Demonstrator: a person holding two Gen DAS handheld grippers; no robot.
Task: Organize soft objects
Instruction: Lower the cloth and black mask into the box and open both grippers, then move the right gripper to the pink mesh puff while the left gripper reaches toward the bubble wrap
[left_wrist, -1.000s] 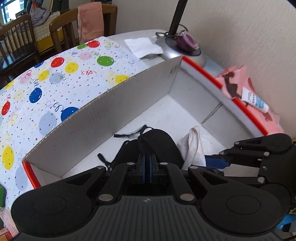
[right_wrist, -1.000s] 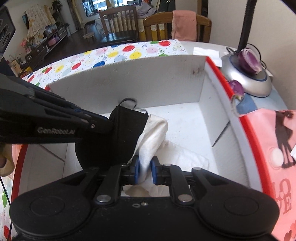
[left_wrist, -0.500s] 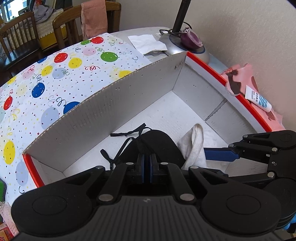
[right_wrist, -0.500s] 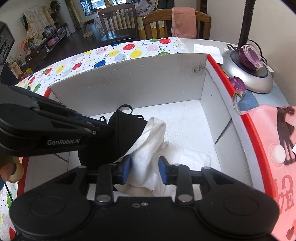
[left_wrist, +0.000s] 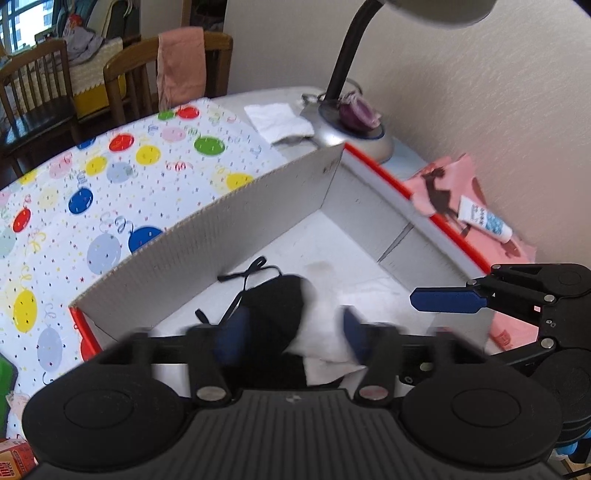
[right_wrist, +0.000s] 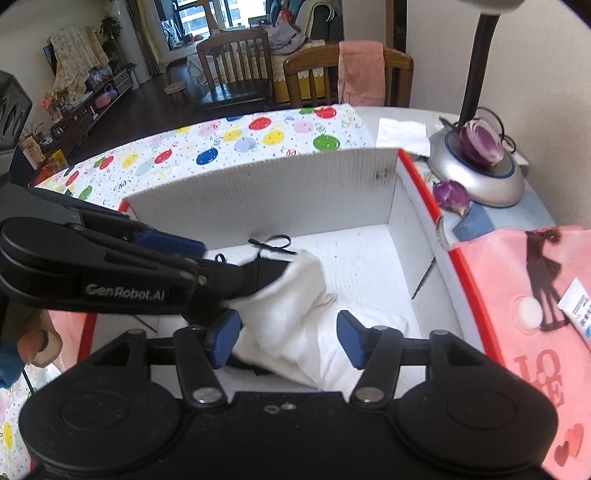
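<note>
White cloth (right_wrist: 295, 317) and black mask (left_wrist: 273, 306) lie side by side on the box (left_wrist: 236, 221) floor, right gripper (right_wrist: 288, 338) and left gripper (left_wrist: 291, 338) each above its own item, jaws wide, holding nothing.

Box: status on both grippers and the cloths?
Left gripper open, right gripper open. Black cloth and white cloth lying in the box, neither gripped. Nothing blocking.

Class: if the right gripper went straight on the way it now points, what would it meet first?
Probably the crumpled white cloth lying between the right gripper's open fingers, inside the white corrugated box; depth is unclear.
</note>
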